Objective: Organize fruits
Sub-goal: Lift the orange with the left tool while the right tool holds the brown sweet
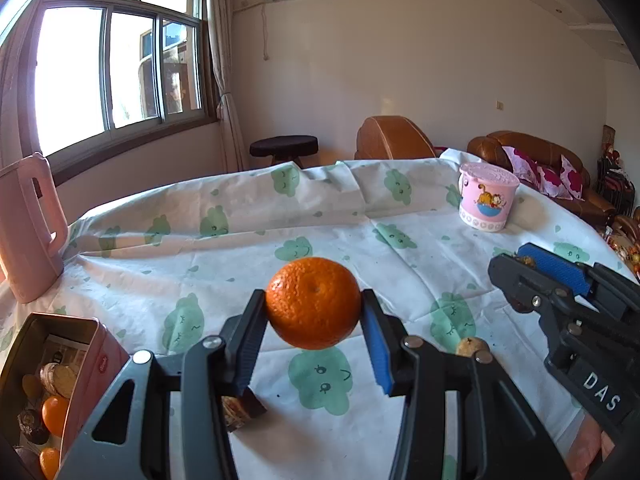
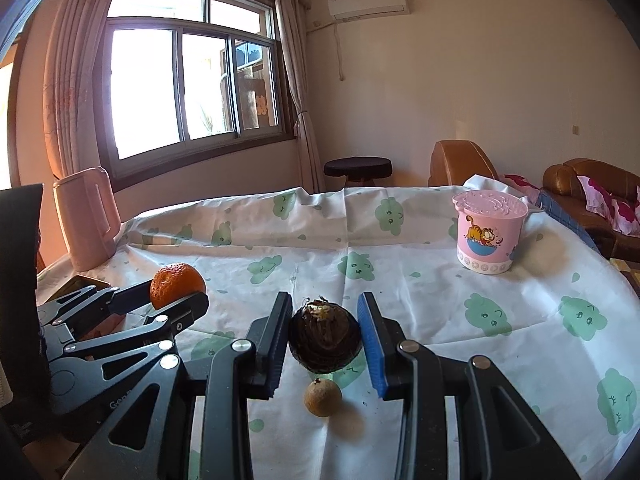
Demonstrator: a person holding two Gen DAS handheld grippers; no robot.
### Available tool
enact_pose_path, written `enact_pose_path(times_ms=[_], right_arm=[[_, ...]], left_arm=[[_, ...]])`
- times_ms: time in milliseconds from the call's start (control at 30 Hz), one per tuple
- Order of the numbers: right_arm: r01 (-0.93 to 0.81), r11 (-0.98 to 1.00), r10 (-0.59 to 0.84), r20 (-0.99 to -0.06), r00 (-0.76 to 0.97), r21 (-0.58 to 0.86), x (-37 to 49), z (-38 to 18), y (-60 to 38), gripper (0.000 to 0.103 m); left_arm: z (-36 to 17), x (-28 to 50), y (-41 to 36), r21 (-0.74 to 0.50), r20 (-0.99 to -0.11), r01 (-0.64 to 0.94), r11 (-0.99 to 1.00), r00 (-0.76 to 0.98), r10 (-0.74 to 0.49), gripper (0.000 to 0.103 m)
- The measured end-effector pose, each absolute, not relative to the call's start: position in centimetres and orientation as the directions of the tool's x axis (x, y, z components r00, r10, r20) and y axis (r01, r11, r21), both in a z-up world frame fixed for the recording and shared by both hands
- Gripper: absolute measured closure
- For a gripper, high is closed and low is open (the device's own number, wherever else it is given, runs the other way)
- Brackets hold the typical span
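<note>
Daylight floods in thru the window point(image 1: 116, 68) at left — panes blown out white, w/ glare on the curtain point(image 2: 76, 80). Fruit drops soft shadows on the tablecloth point(image 2: 440, 320) — room otherwise evenly lit. Heavy fisheye bend, dark vignette at corners; near gripper parts slightly soft.

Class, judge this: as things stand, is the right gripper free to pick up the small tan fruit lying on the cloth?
Probably not: the right gripper is shut on a dark brown fruit, though the small tan fruit lies unobstructed just below.

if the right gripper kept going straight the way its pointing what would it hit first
Probably nothing soon: the right gripper, shut on the dark round fruit, faces open tablecloth. The pink lidded cup sits off to the right of that line, though depth is unclear.
</note>
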State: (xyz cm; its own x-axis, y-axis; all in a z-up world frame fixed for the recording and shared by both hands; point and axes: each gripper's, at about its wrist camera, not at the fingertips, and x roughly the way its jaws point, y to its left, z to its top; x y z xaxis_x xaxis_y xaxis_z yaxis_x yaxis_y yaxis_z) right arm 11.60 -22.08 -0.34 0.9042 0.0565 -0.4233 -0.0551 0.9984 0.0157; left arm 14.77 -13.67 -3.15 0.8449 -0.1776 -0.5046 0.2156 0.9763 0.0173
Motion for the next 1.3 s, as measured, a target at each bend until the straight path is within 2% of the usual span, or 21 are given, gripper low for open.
enact_pose_path(times_ms=[1300], right_arm=[[-0.047, 0.998, 0.028, -0.308, 0.951, -0.053, 9.2, 0.4, -21.0, 0.067]], left_arm=[[-1.9, 11.3, -12.5, 0.018, -0.365, 0.198, 0.98, 0.914, -0.178, 0.055]])
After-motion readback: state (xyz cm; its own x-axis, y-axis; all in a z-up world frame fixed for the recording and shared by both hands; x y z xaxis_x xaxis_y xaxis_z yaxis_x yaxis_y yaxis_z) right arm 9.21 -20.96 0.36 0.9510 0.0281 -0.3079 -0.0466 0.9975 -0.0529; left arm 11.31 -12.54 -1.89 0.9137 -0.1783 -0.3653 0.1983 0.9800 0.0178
